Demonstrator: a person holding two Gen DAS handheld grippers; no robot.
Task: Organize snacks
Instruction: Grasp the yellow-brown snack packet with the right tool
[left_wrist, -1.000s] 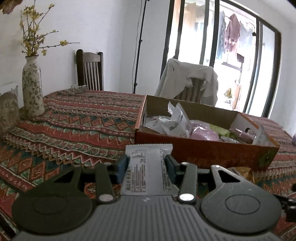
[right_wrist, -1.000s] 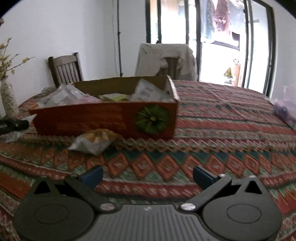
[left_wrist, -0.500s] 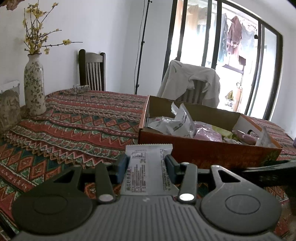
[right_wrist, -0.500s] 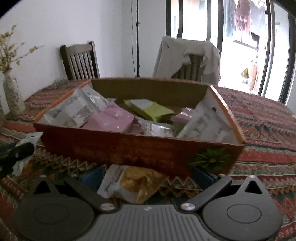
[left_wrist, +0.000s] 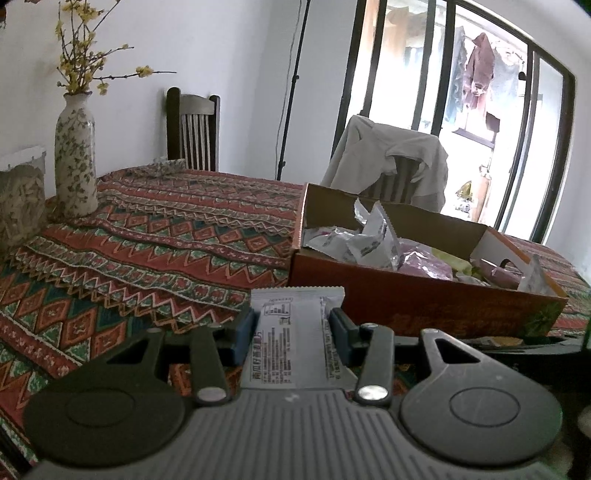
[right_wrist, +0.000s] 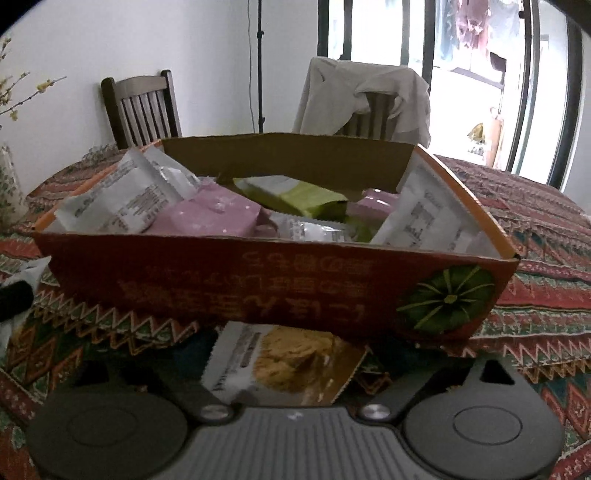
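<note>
Left wrist view: the left claw is closed on a white snack sachet, its blue pads pressing the two long edges, the printed back panel facing up and the crimped top seam standing clear ahead of the fingers. The sachet hangs above the patterned tabletop, just short of the near wall of the orange cardboard box, which already carries a heap of white, pink and green packets. Item reads as light, thin and crinkly film; it bows a little between the pads, so an edge grip seems adequate but not firm, and the slick foil could slide if swung. A floral vase with yellow sprigs stands well apart at the far left; two chairs and a glazed door lie beyond. Right wrist view: the right claw is low at the tabletop with its fingers spread either side of a biscuit packet, white at one end and printed with golden biscuits at the other, lying flat just beside the front wall of the box. The fingertips are in shadow, and whether they touch the packet cannot be told; no squeeze is evident. Likely light, puffed with air, contents brittle: best taken across its middle with gentle pressure rather than by a seam. The box wall stands close ahead, leaving little room to slide forward.
</note>
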